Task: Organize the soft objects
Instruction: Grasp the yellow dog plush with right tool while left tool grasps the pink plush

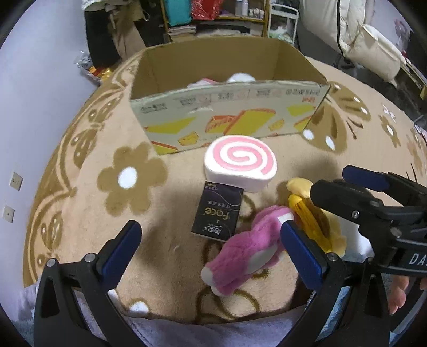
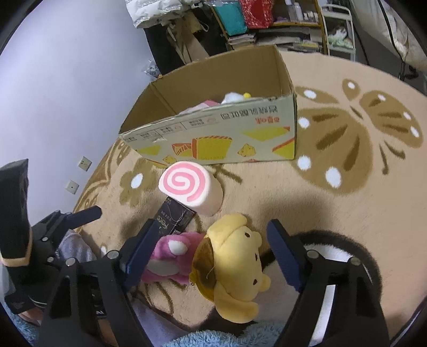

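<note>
Both wrist views low, facing box [image 1: 229, 117], seemingly near

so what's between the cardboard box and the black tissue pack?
The pink-swirl roll cushion lies between the cardboard box and the black tissue pack, its near edge touching or overlapping the pack. The left wrist view shows it best.

Two plush toys [image 2: 229, 269], one swirl cushion [image 1: 240, 162], one tissue pack [image 1: 217, 213], one box [image 1: 226, 117].

Home, living or bedroom floor. Tan flower-and-butterfly rug [image 1: 88, 165] underfoot. Crowded shelf [image 1: 213, 18] of books and bags against the back wall. White puffy bedding [image 1: 373, 45] at right. Wall sockets [image 1: 16, 181] low on the left.
</note>
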